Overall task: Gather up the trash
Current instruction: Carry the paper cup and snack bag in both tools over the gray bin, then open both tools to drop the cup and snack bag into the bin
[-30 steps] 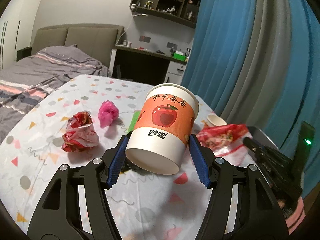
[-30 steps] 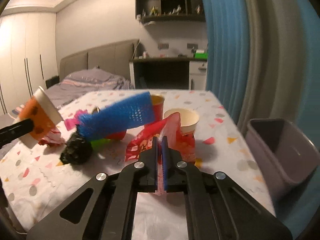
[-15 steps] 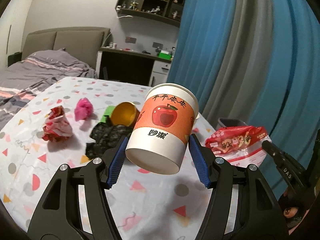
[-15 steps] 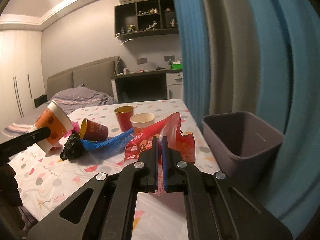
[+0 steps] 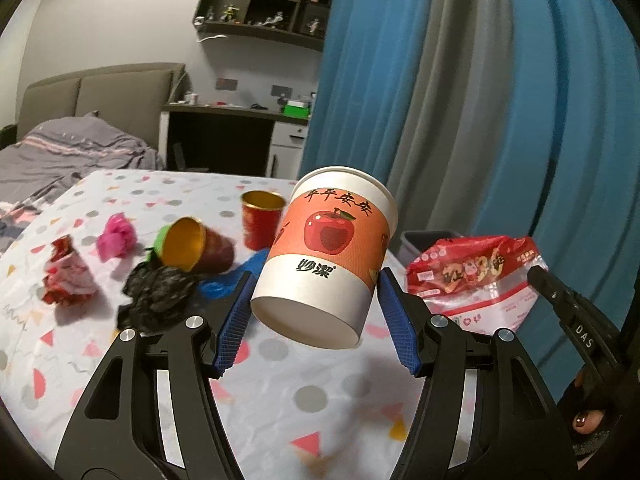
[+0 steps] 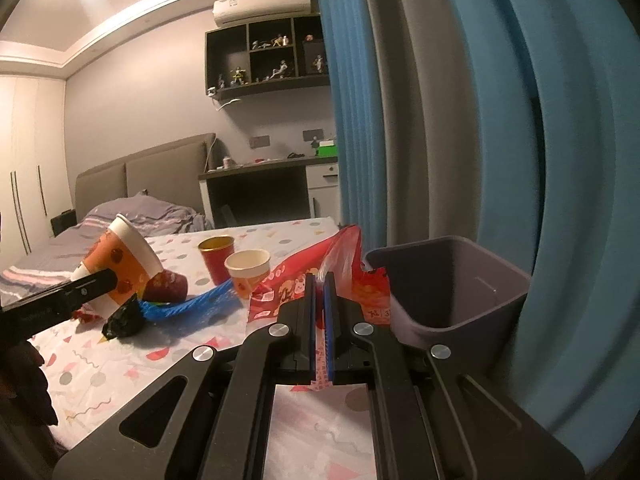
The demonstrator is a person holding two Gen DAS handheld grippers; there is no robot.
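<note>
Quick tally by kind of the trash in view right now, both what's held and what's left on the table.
Paper cups: 4 (apple cup in left gripper, upright red cup, tipped red cup, small cup)
Snack bags: 1, in right gripper
Crumpled wads: 3 (red, pink, black)
Blue netting: 1
Total: 9

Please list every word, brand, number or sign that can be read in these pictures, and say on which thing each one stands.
"平平安安", over a red apple picture: paper cup in the left tool.
"妙潔": white band of the same cup.
"DAS": arm of the right tool, seen in the left view.
Red snack bag, held by the right tool: large characters and small print, too blurred to read.
</note>
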